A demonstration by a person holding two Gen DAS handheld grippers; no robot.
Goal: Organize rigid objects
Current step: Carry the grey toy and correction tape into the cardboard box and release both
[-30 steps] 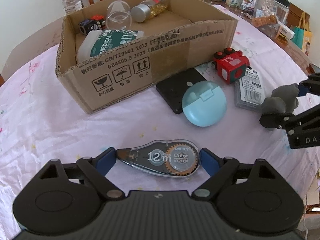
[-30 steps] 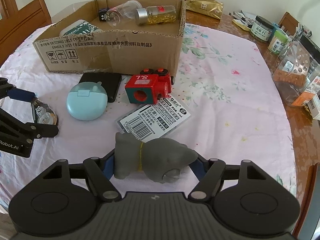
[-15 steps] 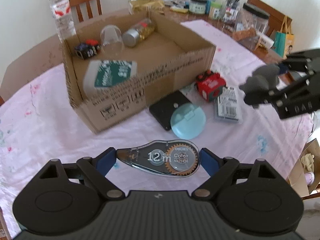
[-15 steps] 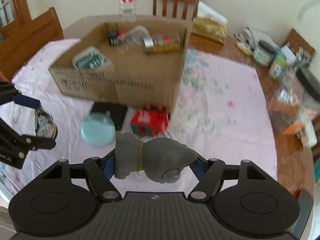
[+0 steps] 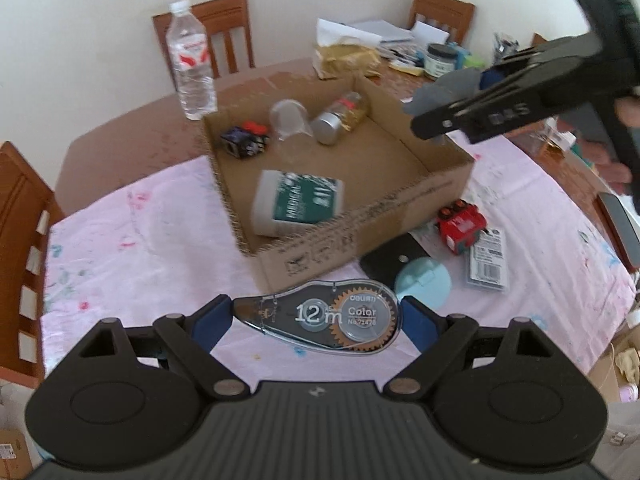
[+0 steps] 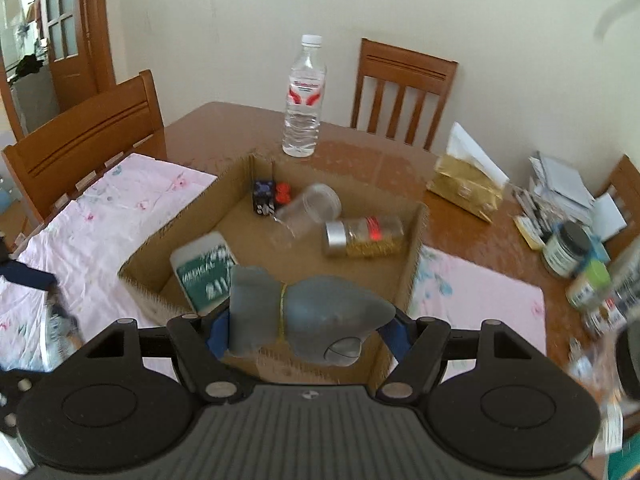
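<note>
Cardboard now lies well below both grippers: a second ago they sat low over the pink cloth (image 5: 132,240), and the open box (image 5: 424,204) has since dropped away under them. The left gripper (image 5: 316,314) clamps the correction tape dispenser (image 5: 320,320) end to end above the box's near corner. The right gripper (image 6: 306,326) pinches the grey figure (image 6: 304,312) over the box's near wall. Only the left view shows the red toy (image 5: 460,226), blue round case (image 5: 424,284) and black pad (image 5: 384,260) lying outside on the cloth. Only the right view shows the bare middle of the box floor, between the white pack (image 6: 204,272) and the gold-filled jar (image 6: 364,236).
</note>
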